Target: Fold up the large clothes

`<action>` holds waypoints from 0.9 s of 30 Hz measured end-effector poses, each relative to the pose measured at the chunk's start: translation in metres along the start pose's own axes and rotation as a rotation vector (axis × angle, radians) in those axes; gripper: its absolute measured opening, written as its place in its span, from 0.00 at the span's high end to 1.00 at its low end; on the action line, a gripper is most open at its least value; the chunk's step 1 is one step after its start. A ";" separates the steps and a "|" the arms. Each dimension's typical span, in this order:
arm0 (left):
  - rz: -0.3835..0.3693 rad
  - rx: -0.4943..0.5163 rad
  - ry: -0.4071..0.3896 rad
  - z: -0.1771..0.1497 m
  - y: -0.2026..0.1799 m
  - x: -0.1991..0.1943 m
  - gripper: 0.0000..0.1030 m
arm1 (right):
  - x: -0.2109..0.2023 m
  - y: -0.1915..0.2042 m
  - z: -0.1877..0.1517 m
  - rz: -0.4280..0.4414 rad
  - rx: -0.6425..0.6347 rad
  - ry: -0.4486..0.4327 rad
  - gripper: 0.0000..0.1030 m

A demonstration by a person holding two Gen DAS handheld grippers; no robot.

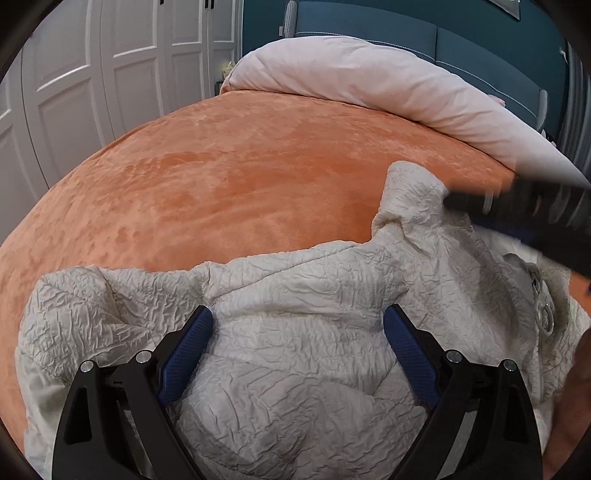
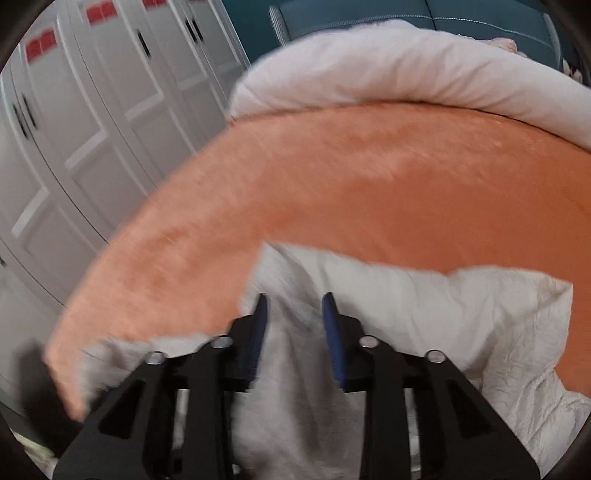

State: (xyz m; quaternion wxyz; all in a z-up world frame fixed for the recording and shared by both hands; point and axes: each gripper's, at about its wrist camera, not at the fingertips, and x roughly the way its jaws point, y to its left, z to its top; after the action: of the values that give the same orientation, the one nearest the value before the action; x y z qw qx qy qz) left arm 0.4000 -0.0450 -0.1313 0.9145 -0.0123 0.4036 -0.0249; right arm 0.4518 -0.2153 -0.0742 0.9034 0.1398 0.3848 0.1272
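Note:
A cream crinkled jacket (image 1: pixel 295 332) lies rumpled on the orange bedspread (image 1: pixel 240 177) at the near edge, its metal zipper pull (image 1: pixel 543 310) at the right. My left gripper (image 1: pixel 297 321) is open just above the jacket's middle, holding nothing. My right gripper shows in the left wrist view as a blurred black shape (image 1: pixel 517 206) over a raised fold of the jacket. In the right wrist view the right gripper (image 2: pixel 293 306) has its jaws partly open with the jacket (image 2: pixel 406 314) between and below them; the frame is motion-blurred.
A pale pink duvet (image 1: pixel 369 81) is rolled up along the far side of the bed. White wardrobe doors (image 1: pixel 92 92) stand to the left. A teal headboard (image 1: pixel 406 26) is behind the duvet.

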 end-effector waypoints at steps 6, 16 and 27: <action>-0.005 -0.006 0.000 0.000 0.001 0.000 0.09 | 0.052 0.017 0.015 -0.089 -0.059 0.146 0.90; -0.017 -0.009 -0.007 -0.002 0.002 -0.002 0.09 | 0.023 -0.026 0.012 0.060 0.174 0.013 0.91; -0.004 -0.001 0.001 0.001 0.001 0.001 0.09 | -0.040 -0.021 -0.006 0.065 0.136 -0.106 0.96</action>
State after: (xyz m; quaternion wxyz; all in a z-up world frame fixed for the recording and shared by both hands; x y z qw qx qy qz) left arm 0.4014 -0.0445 -0.1316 0.9142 -0.0135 0.4042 -0.0267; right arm 0.4235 -0.2471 -0.0591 0.9064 0.2196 0.3393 0.1227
